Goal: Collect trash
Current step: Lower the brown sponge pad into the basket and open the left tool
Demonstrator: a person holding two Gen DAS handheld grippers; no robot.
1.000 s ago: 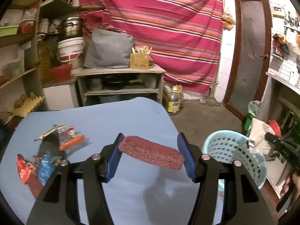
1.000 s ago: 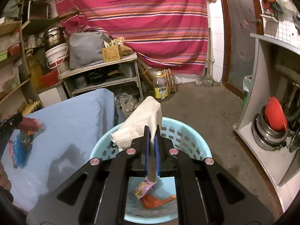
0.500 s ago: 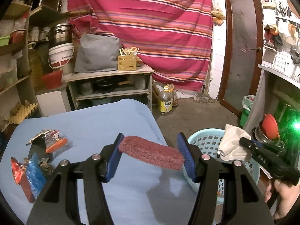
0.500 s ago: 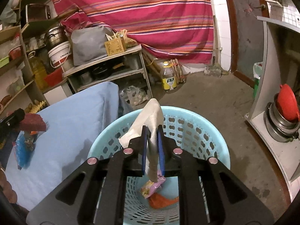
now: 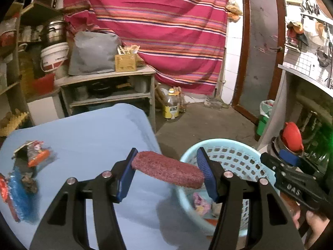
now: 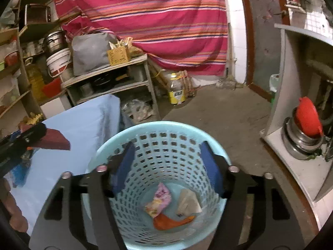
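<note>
Since the earlier frames the folded paper [image 6: 188,201] has left the right gripper [image 6: 168,169], whose jaws have just been opening and now stand wide with nothing between them, and the paper lies at the bottom of the blue basket [image 6: 145,128] beside a pink wrapper [image 6: 159,200] and an orange wrapper [image 6: 172,221]. The left gripper [image 5: 166,176] has travelled from over the blue table [image 5: 87,129] toward the basket [image 5: 229,145] and holds a dark red scouring pad [image 5: 166,171] clamped lengthwise between its blue pads, its far end now over the basket's near rim. The only writing I can read is white lettering on the black body of the right gripper [image 5: 291,160] as the left view shows it, something like "UAS"; the labels on the white bucket [image 5: 55,59] and the yellow-labelled bottle [image 5: 171,104] on the floor are too blurred to read. The left view alone shows the trash left on the table: a small packet with an orange edge [image 5: 35,153], a blue wrapper [image 5: 18,195] and a red wrapper [image 5: 4,189] near the left edge. The right view alone looks straight down into the basket and shows its contents whole, and it catches the left gripper [image 6: 22,139] with the pad [image 6: 56,140] coming in from the left.
</note>
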